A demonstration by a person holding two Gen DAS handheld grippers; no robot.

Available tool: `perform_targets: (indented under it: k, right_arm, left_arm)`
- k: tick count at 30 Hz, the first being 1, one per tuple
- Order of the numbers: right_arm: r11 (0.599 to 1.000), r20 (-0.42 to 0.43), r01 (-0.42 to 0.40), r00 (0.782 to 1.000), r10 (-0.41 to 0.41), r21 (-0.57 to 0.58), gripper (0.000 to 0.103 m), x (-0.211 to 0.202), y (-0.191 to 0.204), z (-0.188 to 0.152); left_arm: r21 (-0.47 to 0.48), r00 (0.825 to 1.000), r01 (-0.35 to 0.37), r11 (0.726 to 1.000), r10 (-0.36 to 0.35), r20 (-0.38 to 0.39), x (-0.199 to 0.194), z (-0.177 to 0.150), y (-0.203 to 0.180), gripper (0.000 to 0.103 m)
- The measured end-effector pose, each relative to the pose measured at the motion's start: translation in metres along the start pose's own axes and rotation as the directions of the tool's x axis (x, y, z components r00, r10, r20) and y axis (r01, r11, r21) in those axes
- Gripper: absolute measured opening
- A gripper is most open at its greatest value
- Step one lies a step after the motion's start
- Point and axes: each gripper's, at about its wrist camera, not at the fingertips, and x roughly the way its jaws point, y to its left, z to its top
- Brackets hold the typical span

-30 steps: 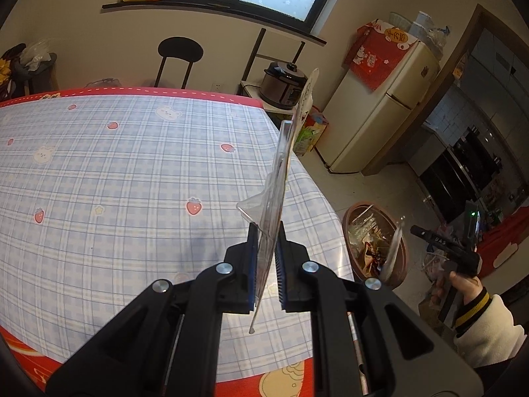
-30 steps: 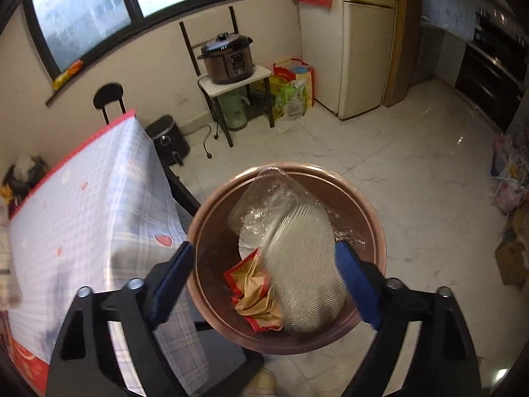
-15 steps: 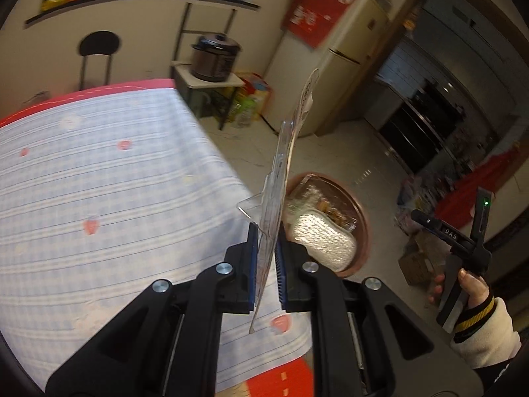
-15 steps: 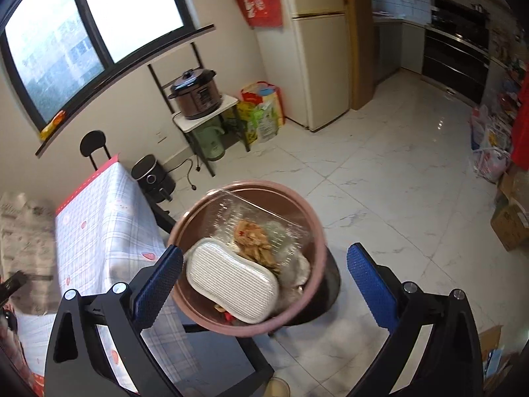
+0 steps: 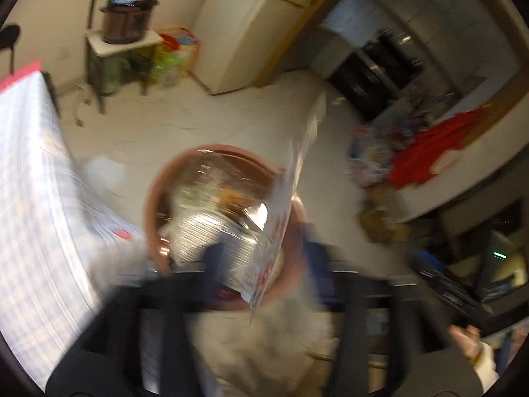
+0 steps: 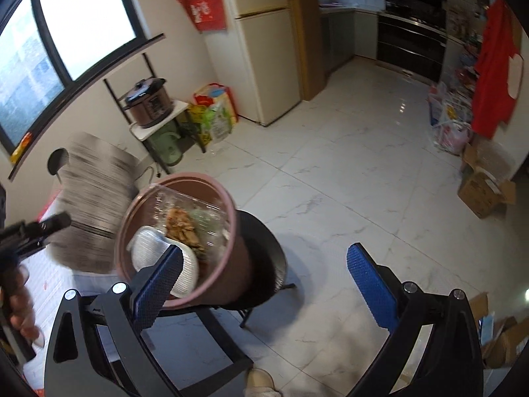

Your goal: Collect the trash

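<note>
The left wrist view is blurred. My left gripper (image 5: 264,258) hangs over the brown trash bin (image 5: 152,205), and its jaws are opening. A clear plastic sheet (image 5: 291,178) stands on edge between the parted pads, and neither pad presses on it. The bin (image 6: 228,205) holds a white ribbed tray (image 6: 148,248), a clear container and food scraps. My right gripper (image 6: 264,284) is open and has nothing in it; it sits near the bin's right side. In the right wrist view the left gripper (image 6: 33,228) and the blurred sheet (image 6: 92,198) appear beyond the bin.
The bin stands on a black stool (image 6: 267,264) beside the table with its checked cloth (image 5: 33,198). A fridge (image 6: 264,49), a rack with a cooker (image 6: 148,102) and bags (image 6: 215,115) line the far wall. Cardboard boxes (image 6: 486,192) sit at the right on the white tiled floor.
My left gripper swung from above the table to above the bin, and its jaws parted from the sheet. My right gripper let a clear container fall into the bin and drew back from it.
</note>
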Motion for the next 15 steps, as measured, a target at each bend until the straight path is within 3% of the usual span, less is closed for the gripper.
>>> perform_targets:
  k: [3,7,15]
  right_arm:
    - [1.000,-0.004,0.008,1.000,-0.008,0.013,0.098,0.000,-0.007,-0.004]
    - [1.000,-0.007,0.012,1.000,-0.012,0.005,0.098,-0.001,0.000,-0.006]
    - [0.997,0.046,0.005,0.999,-0.002,-0.072,0.098,-0.034,0.061,-0.004]
  left_arm:
    - [0.010,0.996,-0.085,0.996,0.085,0.002,0.006,0.001,0.010,0.069]
    - [0.001,0.992,-0.123,0.992,0.123,0.016,-0.015,-0.010,0.030,0.074]
    - [0.096,0.973,-0.207,0.974,0.195,0.120,-0.098,-0.025,0.039,0.074]
